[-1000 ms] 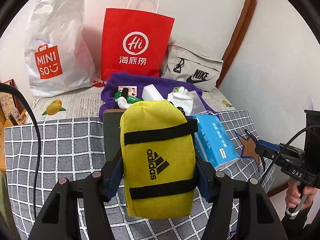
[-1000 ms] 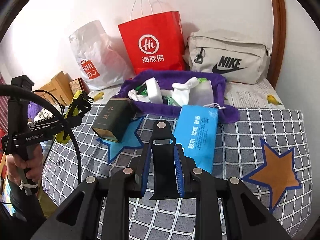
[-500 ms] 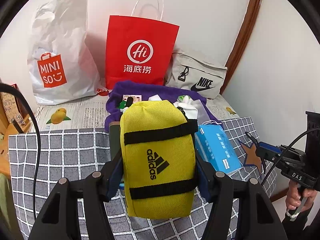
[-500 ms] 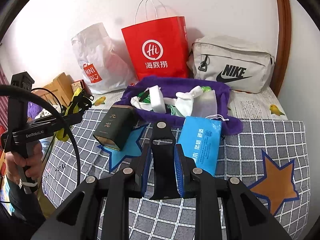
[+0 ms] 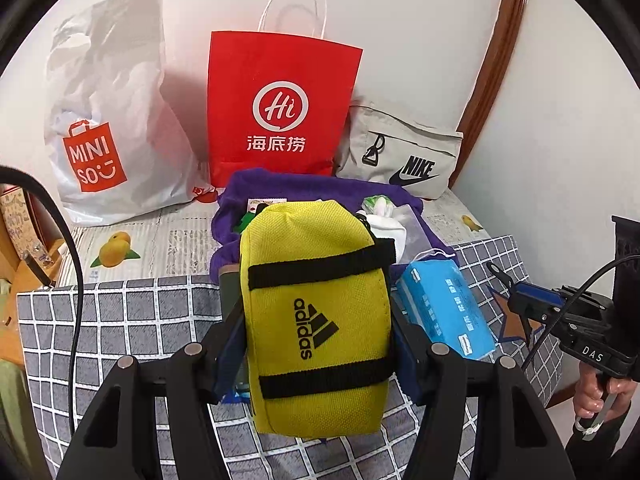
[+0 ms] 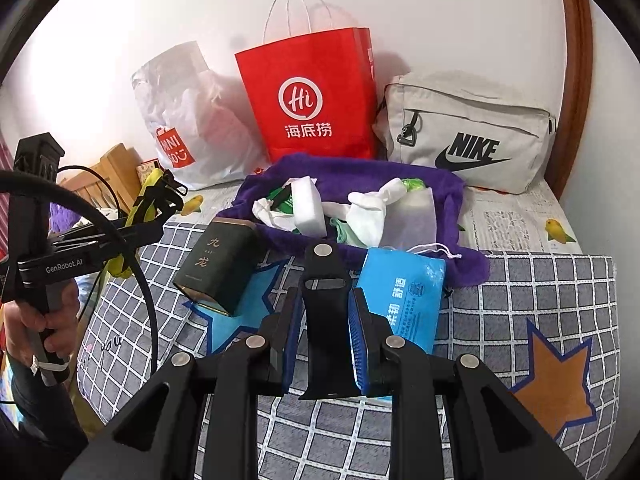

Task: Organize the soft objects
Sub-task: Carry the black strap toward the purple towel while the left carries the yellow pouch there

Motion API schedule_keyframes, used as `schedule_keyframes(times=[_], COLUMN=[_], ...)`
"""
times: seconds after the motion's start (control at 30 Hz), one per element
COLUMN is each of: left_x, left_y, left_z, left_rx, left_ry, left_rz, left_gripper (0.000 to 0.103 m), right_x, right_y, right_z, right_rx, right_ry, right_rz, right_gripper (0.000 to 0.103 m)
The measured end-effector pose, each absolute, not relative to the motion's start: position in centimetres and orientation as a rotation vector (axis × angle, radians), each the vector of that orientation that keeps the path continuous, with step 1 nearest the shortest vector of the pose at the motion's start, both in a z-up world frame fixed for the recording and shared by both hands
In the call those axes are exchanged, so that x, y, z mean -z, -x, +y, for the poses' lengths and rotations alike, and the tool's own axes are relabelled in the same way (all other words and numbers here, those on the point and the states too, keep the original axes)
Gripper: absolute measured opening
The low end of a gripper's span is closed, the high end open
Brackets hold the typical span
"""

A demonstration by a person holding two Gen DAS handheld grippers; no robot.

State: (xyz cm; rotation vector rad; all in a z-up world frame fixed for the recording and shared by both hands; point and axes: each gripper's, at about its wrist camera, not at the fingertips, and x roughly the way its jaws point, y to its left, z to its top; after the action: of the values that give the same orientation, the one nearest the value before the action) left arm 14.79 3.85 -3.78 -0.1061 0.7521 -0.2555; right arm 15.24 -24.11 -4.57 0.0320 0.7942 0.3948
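Observation:
My left gripper (image 5: pixel 318 344) is shut on a yellow Adidas pouch (image 5: pixel 316 320) and holds it above the checked bed cover; the pouch also shows at the left of the right wrist view (image 6: pixel 150 204). My right gripper (image 6: pixel 324 340) is shut on a black strap-like piece (image 6: pixel 324 320), held above the cover. Beyond lie a blue tissue pack (image 6: pixel 404 304), a dark green tin (image 6: pixel 218 268) and a purple towel (image 6: pixel 360 176) heaped with white cloths (image 6: pixel 368 212).
Against the wall stand a white Miniso bag (image 5: pixel 104 120), a red paper bag (image 5: pixel 276 108) and a grey Nike bag (image 5: pixel 400 156). A wooden frame (image 5: pixel 492 60) and a white wall close the right side. The checked cover (image 6: pixel 540 300) has star patches.
Both grippers have pulled back and risen a little with their loads; the scene on the bed looks slightly farther and lower. Nothing was let go or picked up.

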Motion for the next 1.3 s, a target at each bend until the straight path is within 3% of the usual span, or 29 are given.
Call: schedule_keyframes(times=[1.3], left_x=[5.5], left_y=[-27.1], left_z=[4.2], left_rx=[0.229], left_ry=[0.129], left_rz=[0.816], left_gripper=[0.061], right_x=[6.5], right_y=[-30.1], right_z=[-25.8], right_rx=[-0.280], right_ry=[-0.071], right_rz=[0.838], right_gripper=[0.024])
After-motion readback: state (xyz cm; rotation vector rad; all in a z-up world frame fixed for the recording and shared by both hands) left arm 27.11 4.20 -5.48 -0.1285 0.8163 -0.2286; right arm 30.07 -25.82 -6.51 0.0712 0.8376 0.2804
